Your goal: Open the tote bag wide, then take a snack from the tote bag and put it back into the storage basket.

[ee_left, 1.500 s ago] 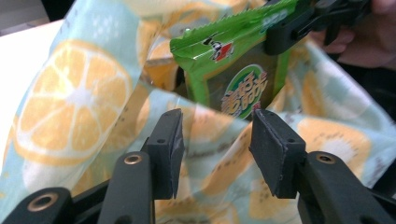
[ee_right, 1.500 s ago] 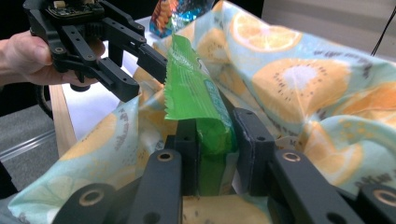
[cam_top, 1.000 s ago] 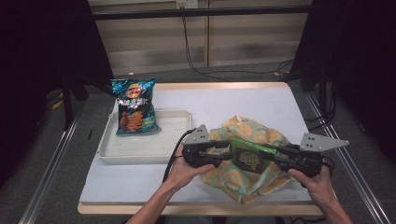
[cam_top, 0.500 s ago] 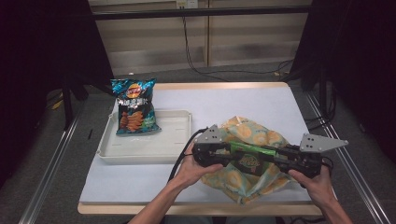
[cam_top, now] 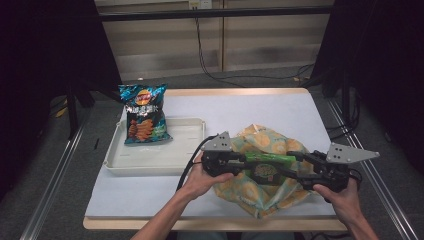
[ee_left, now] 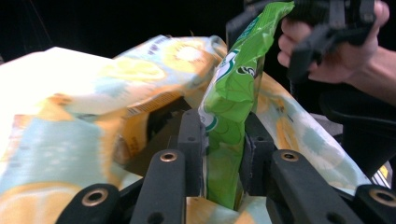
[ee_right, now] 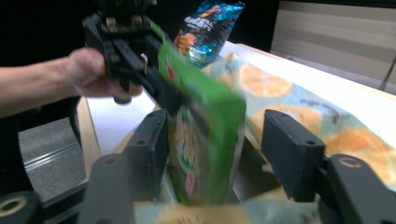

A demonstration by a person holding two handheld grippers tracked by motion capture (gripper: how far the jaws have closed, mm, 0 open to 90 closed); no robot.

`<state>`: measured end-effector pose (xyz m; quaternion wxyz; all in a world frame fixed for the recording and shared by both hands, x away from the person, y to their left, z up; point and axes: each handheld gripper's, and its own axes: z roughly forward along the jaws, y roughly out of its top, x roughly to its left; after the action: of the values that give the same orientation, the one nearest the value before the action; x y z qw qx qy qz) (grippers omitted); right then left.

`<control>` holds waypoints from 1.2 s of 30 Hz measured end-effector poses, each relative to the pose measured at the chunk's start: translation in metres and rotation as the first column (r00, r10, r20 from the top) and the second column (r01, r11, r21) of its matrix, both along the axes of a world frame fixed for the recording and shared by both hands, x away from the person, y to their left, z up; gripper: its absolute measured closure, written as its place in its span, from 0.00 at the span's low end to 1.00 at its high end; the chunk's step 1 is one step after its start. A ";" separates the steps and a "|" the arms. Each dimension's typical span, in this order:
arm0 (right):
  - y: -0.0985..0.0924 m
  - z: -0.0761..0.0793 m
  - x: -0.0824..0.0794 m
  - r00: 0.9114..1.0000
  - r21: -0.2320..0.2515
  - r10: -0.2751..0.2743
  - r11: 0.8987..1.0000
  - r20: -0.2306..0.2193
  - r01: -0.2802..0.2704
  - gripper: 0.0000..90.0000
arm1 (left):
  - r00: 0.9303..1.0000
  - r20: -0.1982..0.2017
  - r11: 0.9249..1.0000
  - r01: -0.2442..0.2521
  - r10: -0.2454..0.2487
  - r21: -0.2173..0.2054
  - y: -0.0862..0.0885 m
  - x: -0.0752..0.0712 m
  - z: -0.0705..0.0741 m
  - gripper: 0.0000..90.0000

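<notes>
High view: white table (cam_top: 250, 107) before a wood-panelled wall (cam_top: 225, 45).

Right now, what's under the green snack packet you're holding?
Under the green snack packet lies the orange-print bag, its mouth gaping beneath the packet's lower end. The bag's inside is dark, and the table beneath it is covered.

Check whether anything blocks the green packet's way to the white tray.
Nothing visible does. The green packet is held over the patterned bag, and the right half of the tray beside it is bare; the blue chip bag lies on the tray's left end only.
</notes>
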<state>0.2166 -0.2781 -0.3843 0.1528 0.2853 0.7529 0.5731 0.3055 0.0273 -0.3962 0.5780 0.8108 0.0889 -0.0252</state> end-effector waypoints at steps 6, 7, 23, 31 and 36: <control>-0.002 -0.008 -0.004 0.999 -0.010 -0.047 0.999 -0.020 0.047 0.38 | 1.000 0.004 1.000 -0.030 0.030 -0.010 0.007 0.004 0.006 0.82; -0.002 -0.009 -0.005 0.999 -0.014 -0.047 0.999 -0.020 0.047 0.37 | 0.999 0.007 0.999 -0.034 0.035 -0.017 0.008 0.004 0.008 0.82; 0.003 -0.017 -0.014 0.997 -0.041 -0.076 0.996 -0.018 0.075 0.23 | 0.999 0.033 0.998 -0.037 0.039 -0.049 0.020 0.002 0.034 0.82; 0.001 -0.016 -0.017 0.997 -0.047 -0.082 0.996 -0.007 0.081 0.21 | 0.998 0.041 0.996 -0.051 0.054 -0.071 0.026 -0.001 0.044 0.82; 0.000 -0.016 -0.016 0.997 -0.041 -0.082 0.996 -0.006 0.082 0.20 | 0.998 0.051 0.994 -0.043 0.048 -0.096 0.032 -0.003 0.055 0.82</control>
<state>0.2007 -0.2783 -0.4007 0.1790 0.3148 0.7526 0.5499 0.3028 0.0597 -0.3412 0.6186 0.7805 0.0904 0.0055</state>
